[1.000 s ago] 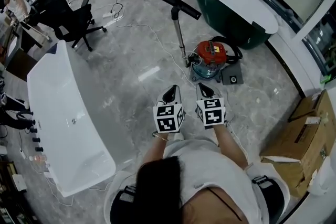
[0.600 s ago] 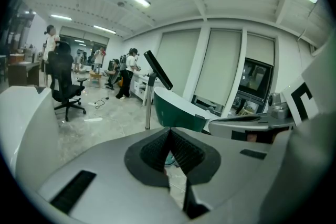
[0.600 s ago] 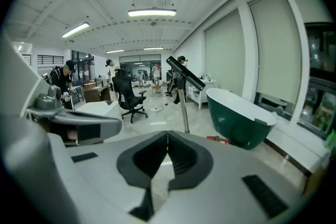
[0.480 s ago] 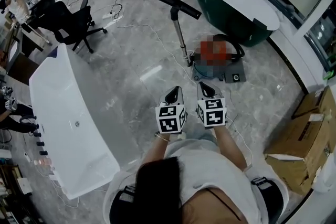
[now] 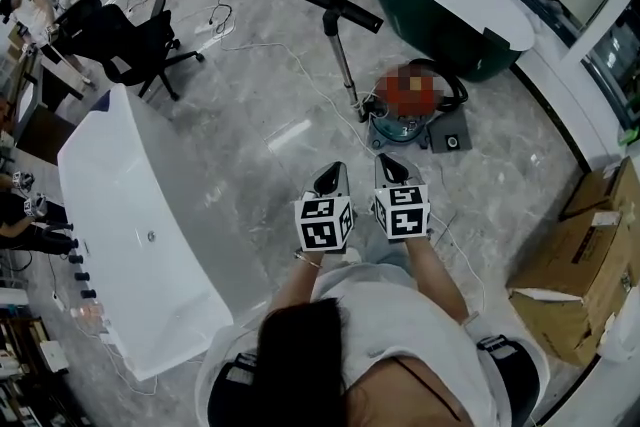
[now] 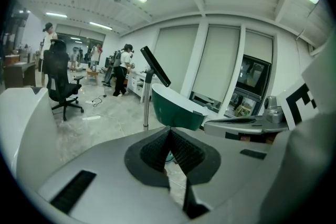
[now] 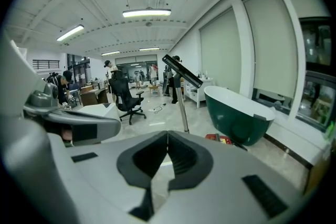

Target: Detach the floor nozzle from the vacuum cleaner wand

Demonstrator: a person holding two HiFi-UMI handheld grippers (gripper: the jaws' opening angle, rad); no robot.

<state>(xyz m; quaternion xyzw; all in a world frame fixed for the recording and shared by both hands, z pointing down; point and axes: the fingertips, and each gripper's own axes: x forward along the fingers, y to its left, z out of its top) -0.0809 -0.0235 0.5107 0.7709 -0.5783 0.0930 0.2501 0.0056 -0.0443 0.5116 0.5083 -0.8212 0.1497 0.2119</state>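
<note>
Filling the head view's left side is a white bathtub [image 5: 130,215], its near end cut off behind the person's head. A dark green bathtub [image 5: 440,10] with a white rim sits at top right, its far end out of frame. The cardboard box [image 5: 585,265] at the right edge is cropped. A black office chair [image 5: 135,40] stands on the grey marble floor [image 5: 250,115] at upper left.

The vacuum canister [image 5: 405,130] is on the floor beside the green tub. Its top is blurred over, so only the bluish base and a black hose loop show; in the right gripper view a red bit of it [image 7: 220,138] peeks over the claw body.

The silver wand [image 5: 343,65] rises from beside the canister, roughly upright; its lower joint is too small to read. The floor nozzle [image 5: 337,6] sits on the wand's top end, attached. It is a long flat black bar, tilted, raised off the floor. The bar also shows in the left gripper view [image 6: 155,66] and the right gripper view [image 7: 182,71].

The left claw [image 5: 327,179] and right claw [image 5: 390,170] are side by side in front of the person, well apart from the wand and nozzle. The left jaws are pressed together on nothing [image 6: 168,132], and the right jaws are the same [image 7: 168,139]. The hands are mostly hidden behind the marker cubes.
</note>
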